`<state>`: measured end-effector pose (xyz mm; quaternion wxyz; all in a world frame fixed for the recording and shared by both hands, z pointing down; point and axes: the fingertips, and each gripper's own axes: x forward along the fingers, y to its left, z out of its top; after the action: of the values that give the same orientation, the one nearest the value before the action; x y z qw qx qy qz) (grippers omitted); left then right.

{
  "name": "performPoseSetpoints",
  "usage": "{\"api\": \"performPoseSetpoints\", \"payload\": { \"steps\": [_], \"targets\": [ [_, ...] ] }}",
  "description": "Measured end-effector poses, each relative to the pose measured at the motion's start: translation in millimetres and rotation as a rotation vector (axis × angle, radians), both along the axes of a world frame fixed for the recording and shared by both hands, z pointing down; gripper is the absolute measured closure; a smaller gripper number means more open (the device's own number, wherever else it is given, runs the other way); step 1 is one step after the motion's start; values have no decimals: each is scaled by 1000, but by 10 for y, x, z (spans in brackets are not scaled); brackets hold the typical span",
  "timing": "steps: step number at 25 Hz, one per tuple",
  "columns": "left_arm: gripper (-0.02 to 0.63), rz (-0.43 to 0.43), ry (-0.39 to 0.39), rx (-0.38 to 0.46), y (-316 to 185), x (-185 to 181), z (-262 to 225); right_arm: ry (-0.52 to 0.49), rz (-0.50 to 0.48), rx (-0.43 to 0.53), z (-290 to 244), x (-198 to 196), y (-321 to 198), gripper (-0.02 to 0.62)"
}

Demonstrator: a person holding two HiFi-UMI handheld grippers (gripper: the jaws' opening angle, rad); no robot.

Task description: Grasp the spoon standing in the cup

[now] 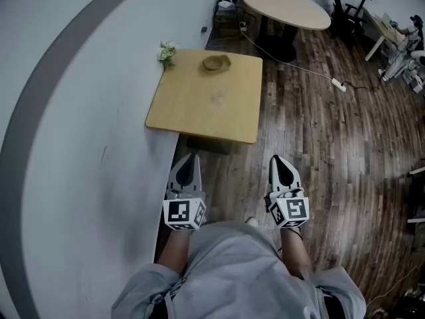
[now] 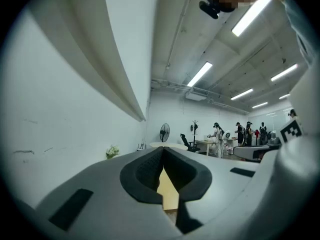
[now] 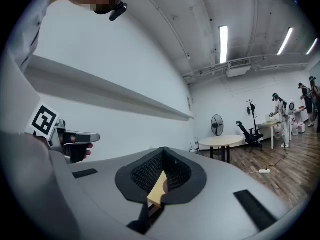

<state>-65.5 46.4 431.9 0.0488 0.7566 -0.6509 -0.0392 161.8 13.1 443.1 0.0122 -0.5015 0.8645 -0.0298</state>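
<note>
Currently your left gripper [image 1: 188, 158] and right gripper [image 1: 279, 159] point level, jaws pressed together on nothing. The brown cup [image 1: 216, 62] sits well ahead at the table's [image 1: 199, 108] far edge, closer to your left gripper's line. The spoon is too small to make out.

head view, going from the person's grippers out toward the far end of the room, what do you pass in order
left gripper and right gripper side by side → square wooden table → brown bowl-like thing near its far edge → round table
</note>
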Motion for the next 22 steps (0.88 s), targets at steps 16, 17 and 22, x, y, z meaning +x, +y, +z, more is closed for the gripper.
{"api": "performPoseSetpoints", "payload": {
  "steps": [16,17,22],
  "targets": [
    [604,-11,-6,4,46,89,-31,-7,-35,10,-6,8,52,598],
    [604,-12,-7,4,52,108,-28,-3,-39,14,-12,16,62,598],
    [604,-29,-5,0,135,298,-48,10,-67,28,-53,127,140,598]
  ]
}}
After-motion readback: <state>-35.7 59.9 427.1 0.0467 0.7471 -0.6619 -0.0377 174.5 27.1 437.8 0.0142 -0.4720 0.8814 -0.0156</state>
